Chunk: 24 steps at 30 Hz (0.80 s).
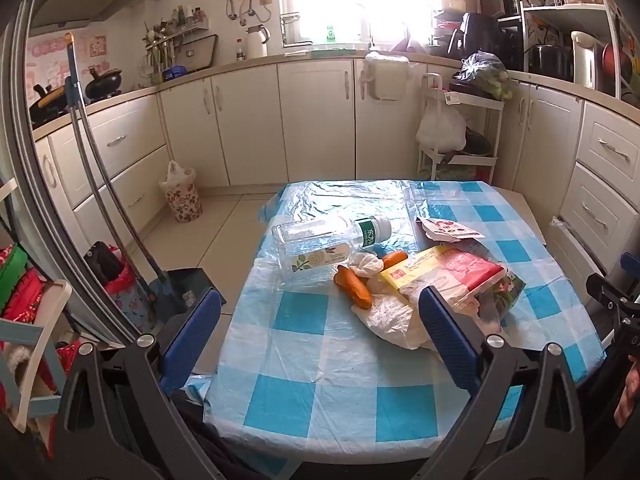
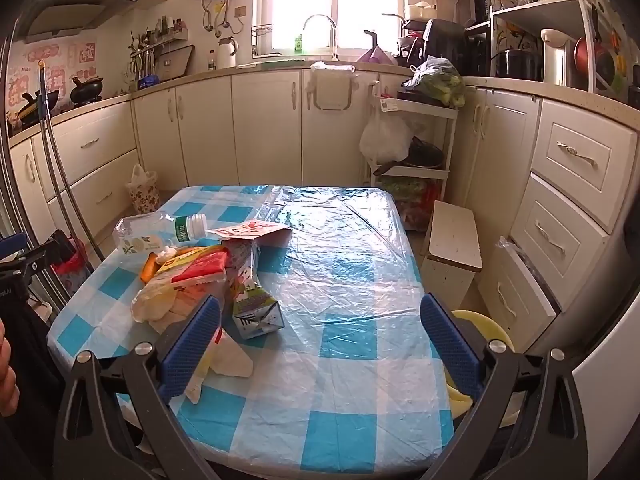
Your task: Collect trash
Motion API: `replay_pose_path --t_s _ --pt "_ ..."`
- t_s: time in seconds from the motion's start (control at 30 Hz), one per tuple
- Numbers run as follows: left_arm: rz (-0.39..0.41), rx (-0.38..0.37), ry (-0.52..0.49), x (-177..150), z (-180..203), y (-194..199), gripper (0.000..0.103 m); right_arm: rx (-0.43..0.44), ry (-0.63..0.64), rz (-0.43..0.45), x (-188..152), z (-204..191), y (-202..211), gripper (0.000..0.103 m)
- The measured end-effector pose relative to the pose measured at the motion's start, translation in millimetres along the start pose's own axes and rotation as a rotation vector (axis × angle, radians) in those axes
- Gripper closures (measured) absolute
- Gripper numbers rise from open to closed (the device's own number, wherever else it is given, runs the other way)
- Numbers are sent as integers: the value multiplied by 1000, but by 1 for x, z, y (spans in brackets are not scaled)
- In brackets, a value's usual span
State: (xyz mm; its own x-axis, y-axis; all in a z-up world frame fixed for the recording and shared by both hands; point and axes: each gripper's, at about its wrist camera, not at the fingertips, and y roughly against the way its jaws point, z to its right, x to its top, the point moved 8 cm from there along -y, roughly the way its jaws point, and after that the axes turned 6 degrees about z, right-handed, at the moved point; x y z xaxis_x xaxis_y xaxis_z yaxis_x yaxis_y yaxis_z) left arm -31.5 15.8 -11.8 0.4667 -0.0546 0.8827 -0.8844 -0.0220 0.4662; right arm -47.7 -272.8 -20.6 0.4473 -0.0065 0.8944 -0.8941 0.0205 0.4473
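A heap of trash lies on the blue-checked table (image 1: 304,360): a clear plastic bottle (image 1: 328,240) on its side, two carrot pieces (image 1: 354,286), a crumpled tissue (image 1: 366,264), a red and yellow wrapper (image 1: 448,272), a thin plastic bag (image 1: 388,316) and a torn paper (image 1: 444,230). In the right wrist view the heap sits left, with the bottle (image 2: 156,232), the wrapper (image 2: 196,272) and a drink carton (image 2: 256,304). My left gripper (image 1: 320,340) is open above the table's near edge, just short of the heap. My right gripper (image 2: 320,340) is open, with the heap by its left finger.
A lined floral trash bin (image 1: 182,194) stands on the floor by the cabinets, also in the right wrist view (image 2: 144,192). A dustpan and broom (image 1: 176,288) stand left of the table. A white stool (image 2: 452,240) and a shelf cart (image 2: 412,140) stand to the right.
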Motion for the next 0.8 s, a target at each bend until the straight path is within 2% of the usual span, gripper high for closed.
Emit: replay_pose_path --t_s 0.8 --pt "8 -20 -14 1 6 2 7 13 -5 14 3 -2 2 7"
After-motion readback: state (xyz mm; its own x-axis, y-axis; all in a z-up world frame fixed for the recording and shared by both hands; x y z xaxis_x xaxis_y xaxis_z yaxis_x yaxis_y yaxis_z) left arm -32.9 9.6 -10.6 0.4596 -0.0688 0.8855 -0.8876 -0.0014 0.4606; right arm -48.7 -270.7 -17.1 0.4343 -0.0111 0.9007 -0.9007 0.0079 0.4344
